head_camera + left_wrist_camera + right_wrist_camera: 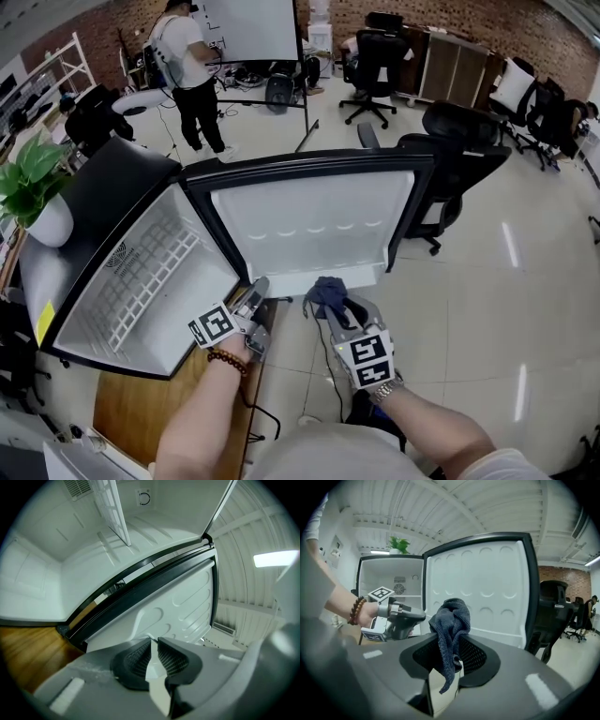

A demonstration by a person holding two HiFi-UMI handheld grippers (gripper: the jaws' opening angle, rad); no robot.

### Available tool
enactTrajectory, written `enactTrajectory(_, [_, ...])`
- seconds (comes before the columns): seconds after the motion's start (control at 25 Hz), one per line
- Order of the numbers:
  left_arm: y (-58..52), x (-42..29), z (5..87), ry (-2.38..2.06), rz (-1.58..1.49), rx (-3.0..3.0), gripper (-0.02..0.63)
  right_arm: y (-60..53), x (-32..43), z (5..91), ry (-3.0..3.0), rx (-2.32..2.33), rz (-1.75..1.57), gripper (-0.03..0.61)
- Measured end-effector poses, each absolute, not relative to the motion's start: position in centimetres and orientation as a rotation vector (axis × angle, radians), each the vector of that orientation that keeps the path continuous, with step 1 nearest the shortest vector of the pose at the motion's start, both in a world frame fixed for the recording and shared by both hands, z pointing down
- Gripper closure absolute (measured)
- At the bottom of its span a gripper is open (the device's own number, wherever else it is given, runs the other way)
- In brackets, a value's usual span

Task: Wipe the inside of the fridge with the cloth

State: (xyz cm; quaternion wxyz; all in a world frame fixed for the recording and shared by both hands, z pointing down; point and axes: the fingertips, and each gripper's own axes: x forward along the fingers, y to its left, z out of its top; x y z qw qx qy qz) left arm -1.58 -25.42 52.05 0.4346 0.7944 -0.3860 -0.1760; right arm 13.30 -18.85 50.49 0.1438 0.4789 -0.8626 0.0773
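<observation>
The small white fridge (131,272) stands open on a wooden table, its wire shelf and bare inside in view. Its door (309,234) is swung wide toward me. My left gripper (256,289) sits at the door's lower corner. In the left gripper view its jaws (153,641) stand nearly together with the door's white edge (183,606) running in between them. My right gripper (333,307) hangs in front of the door, shut on a dark blue cloth (451,616) that bunches above the pads and dangles below them. From the right gripper view, the left gripper (419,617) shows beside the door (487,578).
The wooden table (141,403) carries the fridge, with a potted plant (33,178) at its left. Black office chairs (450,159) stand right behind the door. A person (192,66) stands far back by a whiteboard. A cable trails on the tiled floor (487,309).
</observation>
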Motion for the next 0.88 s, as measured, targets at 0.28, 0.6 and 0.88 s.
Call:
enactTrajectory(0.28, [-25.6,-1.5,52.0,-0.949,-0.411,1.972,0.565,-20.9,5.4,55.0,-2.474,1.224,0.311,0.466])
enactTrajectory(0.6, [-25.5,-1.8,51.9,-0.983,-0.359,1.989,0.565,-23.9,1.3,57.8,-2.458,1.156,0.355,0.466])
enactTrajectory(0.88, [-25.3,-1.6,52.0,-0.972,-0.387,1.960,0.566,-26.3,-0.7,59.5,-2.459,1.127,0.400,0.466])
